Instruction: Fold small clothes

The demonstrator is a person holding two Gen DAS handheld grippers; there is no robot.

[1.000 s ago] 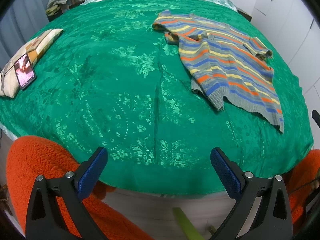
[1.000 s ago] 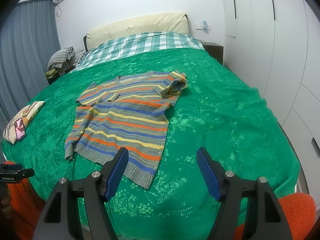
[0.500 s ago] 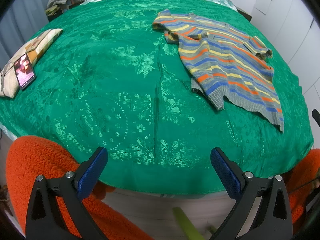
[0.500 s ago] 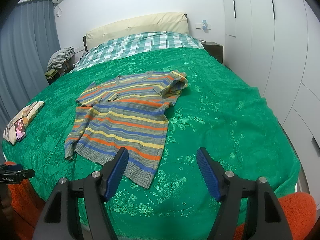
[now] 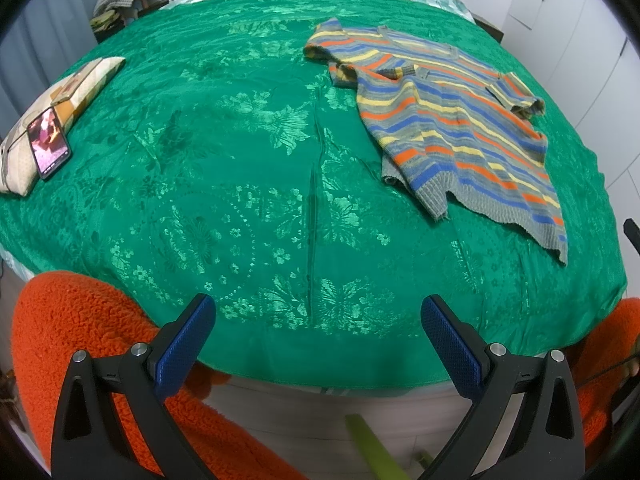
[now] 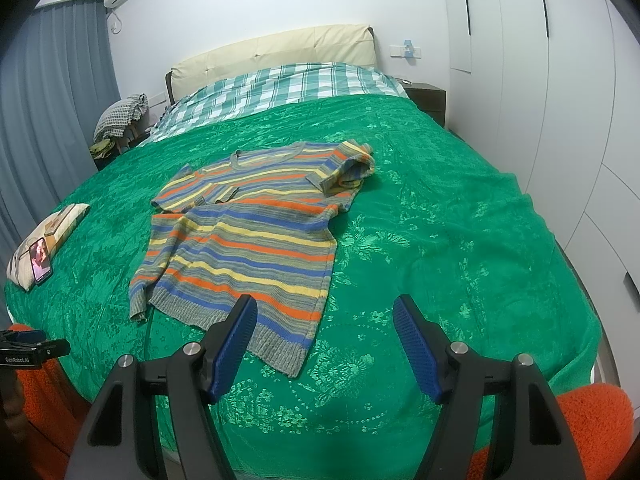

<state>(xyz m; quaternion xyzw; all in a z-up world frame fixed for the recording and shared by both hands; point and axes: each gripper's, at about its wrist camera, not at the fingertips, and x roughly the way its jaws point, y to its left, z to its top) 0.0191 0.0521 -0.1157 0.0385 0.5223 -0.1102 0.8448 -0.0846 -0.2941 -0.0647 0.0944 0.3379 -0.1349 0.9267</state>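
On the green bedspread (image 6: 440, 220), toward the foot of the bed, a striped knit sweater (image 6: 256, 240) lies mostly flat, its neck toward the headboard and its ribbed hem nearest the cameras. Its sleeve on the wardrobe side is folded back over itself at the shoulder, and the other sleeve lies folded across the chest; the hem corner on the curtain side is bunched. The right gripper (image 6: 325, 344) hovers above the near edge of the bed just short of the hem, its 2 blue-padded fingers spread wide and holding nothing. The left gripper (image 5: 318, 344) hangs over bare bedspread, well apart from the sweater (image 5: 452, 128), likewise spread and empty. Farther off, near the curtain side, a phone (image 5: 49, 142) with a lit screen rests on a patterned pillow (image 5: 76, 88).
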